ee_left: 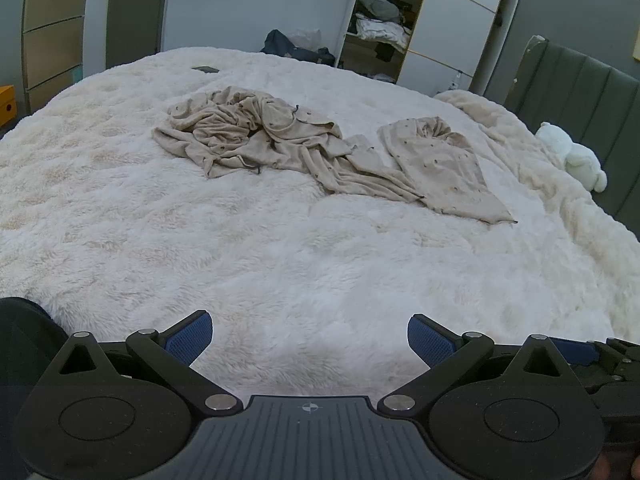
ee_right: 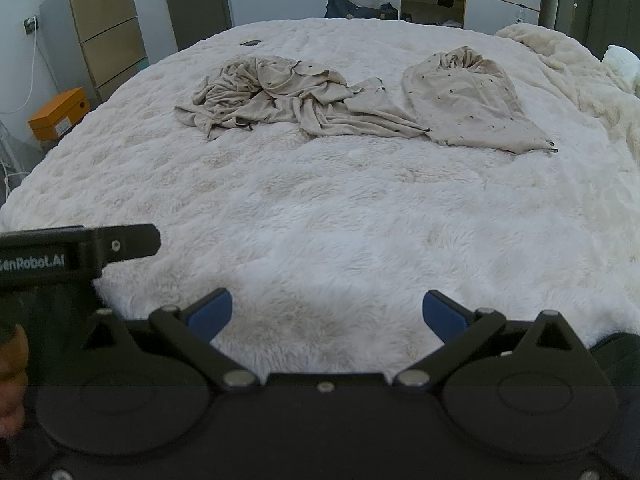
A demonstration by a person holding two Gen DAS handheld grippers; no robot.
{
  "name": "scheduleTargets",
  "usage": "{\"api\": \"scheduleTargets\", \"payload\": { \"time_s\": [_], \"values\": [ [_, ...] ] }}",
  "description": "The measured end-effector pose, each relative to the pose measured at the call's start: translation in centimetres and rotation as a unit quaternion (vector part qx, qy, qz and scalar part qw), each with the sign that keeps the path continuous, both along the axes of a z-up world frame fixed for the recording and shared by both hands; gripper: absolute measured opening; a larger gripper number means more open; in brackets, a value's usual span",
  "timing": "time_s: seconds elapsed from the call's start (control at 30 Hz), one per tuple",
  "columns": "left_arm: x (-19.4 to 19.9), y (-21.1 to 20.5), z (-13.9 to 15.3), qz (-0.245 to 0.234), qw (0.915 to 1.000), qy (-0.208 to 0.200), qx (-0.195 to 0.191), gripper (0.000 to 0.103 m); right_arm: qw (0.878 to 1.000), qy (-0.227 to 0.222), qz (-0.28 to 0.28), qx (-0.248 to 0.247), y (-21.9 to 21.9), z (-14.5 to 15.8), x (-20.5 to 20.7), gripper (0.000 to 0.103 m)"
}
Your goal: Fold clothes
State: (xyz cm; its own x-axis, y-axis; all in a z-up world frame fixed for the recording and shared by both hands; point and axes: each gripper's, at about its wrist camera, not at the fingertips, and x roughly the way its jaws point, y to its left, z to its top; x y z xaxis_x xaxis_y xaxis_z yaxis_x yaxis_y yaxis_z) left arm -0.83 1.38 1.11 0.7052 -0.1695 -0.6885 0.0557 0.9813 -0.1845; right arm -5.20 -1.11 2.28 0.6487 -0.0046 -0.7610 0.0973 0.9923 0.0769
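Two beige garments with small dark prints lie on a fluffy white bed (ee_left: pixel 240 240) (ee_right: pixel 320 220). The larger crumpled garment (ee_left: pixel 256 136) (ee_right: pixel 280 96) sprawls at centre left, and a smaller rumpled piece (ee_left: pixel 444 164) (ee_right: pixel 468 100) lies to its right, their edges touching. My left gripper (ee_left: pixel 310 340) hovers open over the near edge of the bed, far short of the clothes, with nothing between its blue pads. My right gripper (ee_right: pixel 327 314) is open too, at the same near edge, holding nothing. The left gripper's body (ee_right: pixel 60 252) shows at the left of the right wrist view.
A white plush toy (ee_left: pixel 572 156) and a cream blanket (ee_left: pixel 520 140) lie by the grey headboard (ee_left: pixel 580 88) on the right. A small dark flat object (ee_left: pixel 205 69) rests at the bed's far side. Beyond stand an open wardrobe (ee_left: pixel 384 20), a door (ee_right: pixel 196 0), drawers (ee_right: pixel 108 28) and an orange box (ee_right: pixel 60 114).
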Motion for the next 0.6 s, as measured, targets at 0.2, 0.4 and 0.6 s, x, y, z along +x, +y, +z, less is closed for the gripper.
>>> {"api": "scheduleTargets", "payload": {
  "time_s": [0.2,0.4,0.6],
  "values": [
    [0.1,-0.04,0.06,-0.001,1.0,0.0,-0.001,0.103,1.0,0.001,0.0,0.0,-0.02,-0.01,0.01,0.103],
    [0.2,-0.01,0.1,-0.001,1.0,0.001,0.0,0.103,1.0,0.0,0.0,0.0,0.03,0.0,-0.02,0.103],
    [0.33,0.06,0.05,0.0,1.0,0.002,0.0,0.103,1.0,0.0,0.0,0.0,0.06,-0.08,0.0,0.103]
  ]
}}
